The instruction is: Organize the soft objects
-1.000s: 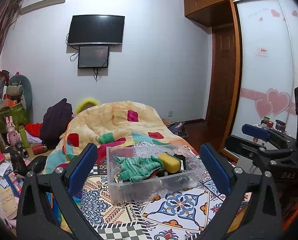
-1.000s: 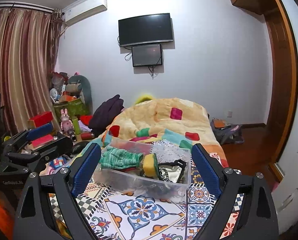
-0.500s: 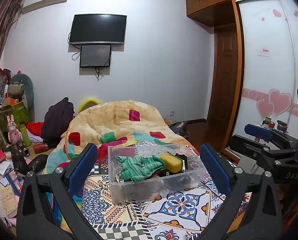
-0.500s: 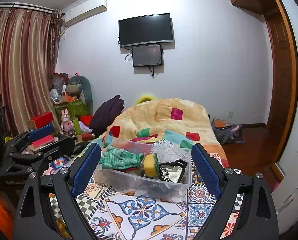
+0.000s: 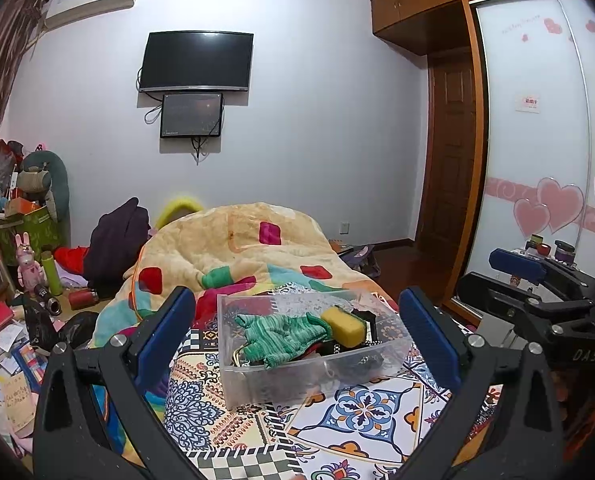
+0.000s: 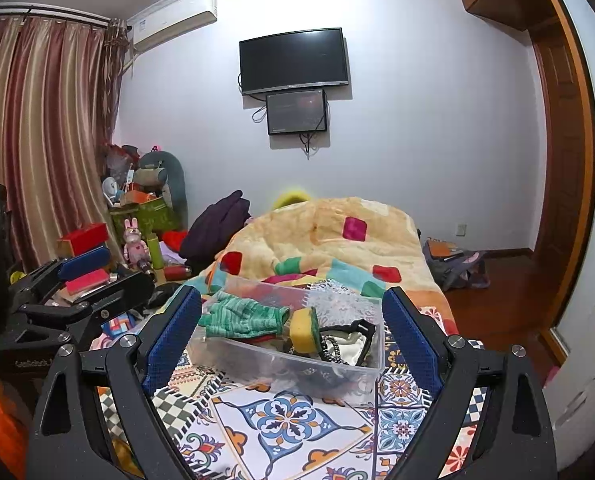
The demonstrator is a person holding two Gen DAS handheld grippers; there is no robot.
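Left gripper (image 5: pixel 297 332) and right gripper (image 6: pixel 291 336) both stood with jaws wide apart, holding nothing. "DAS" was legible on the right gripper's body. The clear bin (image 5: pixel 317 376) sat on the patterned bedspread (image 5: pixel 369 412), containing a green glove (image 5: pixel 281 336) and yellow sponge (image 5: pixel 343 326); bare bedspread lay along its near edge.
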